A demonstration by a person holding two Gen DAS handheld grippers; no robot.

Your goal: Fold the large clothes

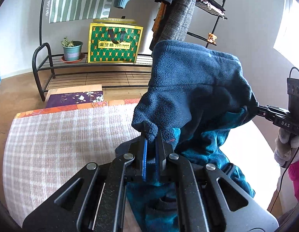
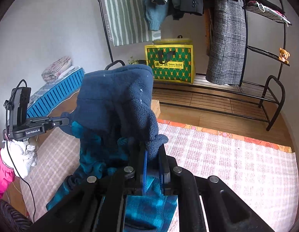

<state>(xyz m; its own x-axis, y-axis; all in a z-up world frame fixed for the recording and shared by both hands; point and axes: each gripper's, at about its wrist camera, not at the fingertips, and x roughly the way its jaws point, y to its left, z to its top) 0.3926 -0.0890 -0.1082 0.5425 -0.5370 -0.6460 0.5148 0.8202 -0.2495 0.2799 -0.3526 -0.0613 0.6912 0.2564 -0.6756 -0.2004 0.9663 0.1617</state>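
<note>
Fleece garment (image 1: 196, 89) is hoisted over the checked blanket (image 1: 62, 145), left gripper (image 1: 151, 135) and right gripper (image 2: 152, 150) each pinching a bunched edge, so I'd pull them apart level before laying it flat near the blanket's far edge.

Both our grippers are black: left gripper (image 1: 151, 135) and right gripper (image 2: 151, 150) have blue-padded fingers (image 1: 144, 154), silver pivot screws, trailing black cables. Casings read "GenRobot.AI" and "DAS". We wear grey-white gloves (image 2: 23, 154), pink sleeves (image 2: 2, 177).
</note>
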